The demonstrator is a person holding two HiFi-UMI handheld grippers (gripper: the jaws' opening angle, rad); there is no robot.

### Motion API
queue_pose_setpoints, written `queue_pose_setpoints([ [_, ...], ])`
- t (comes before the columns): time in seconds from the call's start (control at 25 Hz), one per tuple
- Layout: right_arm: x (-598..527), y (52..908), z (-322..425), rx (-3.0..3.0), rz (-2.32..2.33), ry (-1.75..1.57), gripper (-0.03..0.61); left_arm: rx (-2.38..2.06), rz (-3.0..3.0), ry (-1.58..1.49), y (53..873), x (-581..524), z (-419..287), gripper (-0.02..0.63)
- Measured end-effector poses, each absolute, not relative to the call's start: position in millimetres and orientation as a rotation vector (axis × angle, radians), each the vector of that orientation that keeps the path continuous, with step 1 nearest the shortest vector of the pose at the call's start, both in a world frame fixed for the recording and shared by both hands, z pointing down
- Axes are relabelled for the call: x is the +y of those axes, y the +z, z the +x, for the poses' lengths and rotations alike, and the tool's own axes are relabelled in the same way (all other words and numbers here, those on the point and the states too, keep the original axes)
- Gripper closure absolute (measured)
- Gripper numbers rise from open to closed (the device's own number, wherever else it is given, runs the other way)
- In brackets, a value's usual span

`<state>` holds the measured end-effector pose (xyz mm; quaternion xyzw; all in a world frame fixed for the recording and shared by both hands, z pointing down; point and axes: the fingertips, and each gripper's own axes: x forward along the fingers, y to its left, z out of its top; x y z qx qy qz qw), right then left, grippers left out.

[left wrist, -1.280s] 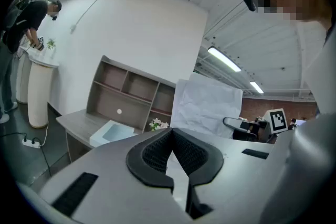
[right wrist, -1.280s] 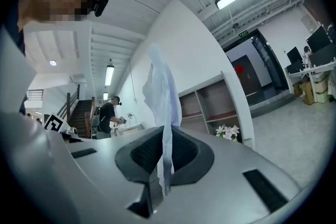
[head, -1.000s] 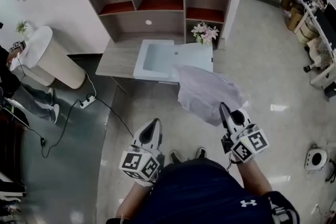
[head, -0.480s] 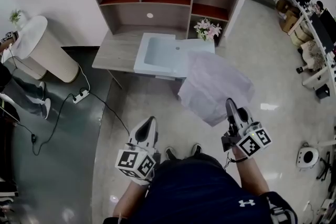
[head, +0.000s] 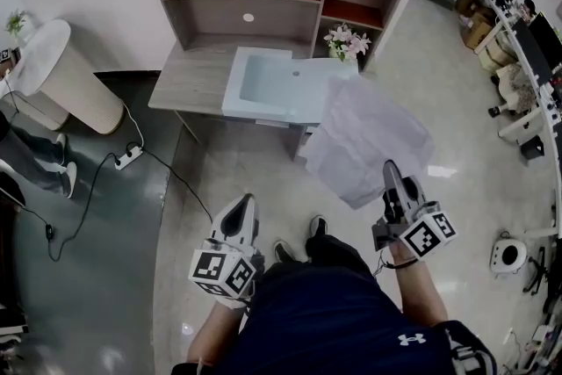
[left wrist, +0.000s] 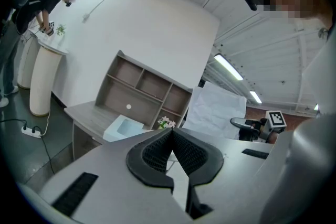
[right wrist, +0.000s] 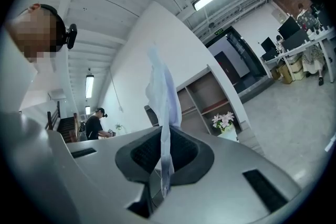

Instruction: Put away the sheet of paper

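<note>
Sheet of paper pinched in right gripper jaws; left gripper jaws pressed together; white shirt logo.

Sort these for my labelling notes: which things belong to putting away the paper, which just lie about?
Job: crumpled white paper sheet; right gripper, shut on it; likely pale blue tray.
Lying about: pink flower bunch; white floor power strip; white round stand.

White paper sheet in right gripper
</note>
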<state>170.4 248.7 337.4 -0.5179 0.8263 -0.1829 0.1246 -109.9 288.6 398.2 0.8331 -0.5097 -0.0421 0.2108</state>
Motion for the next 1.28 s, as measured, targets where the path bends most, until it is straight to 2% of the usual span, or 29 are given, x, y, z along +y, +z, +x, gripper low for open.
queue_pose_setpoints([
  [0.6, 175, 357, 165, 2.418, -1.455, -0.604, 0.555, -1.511, 2.265, -0.073, 401, 241, -124, 0.598],
  [1.28, 42, 379, 211, 2.437, -1.394, -0.714, 0.555, -1.581, 2.228, -0.02, 393, 116, -76, 0.598],
])
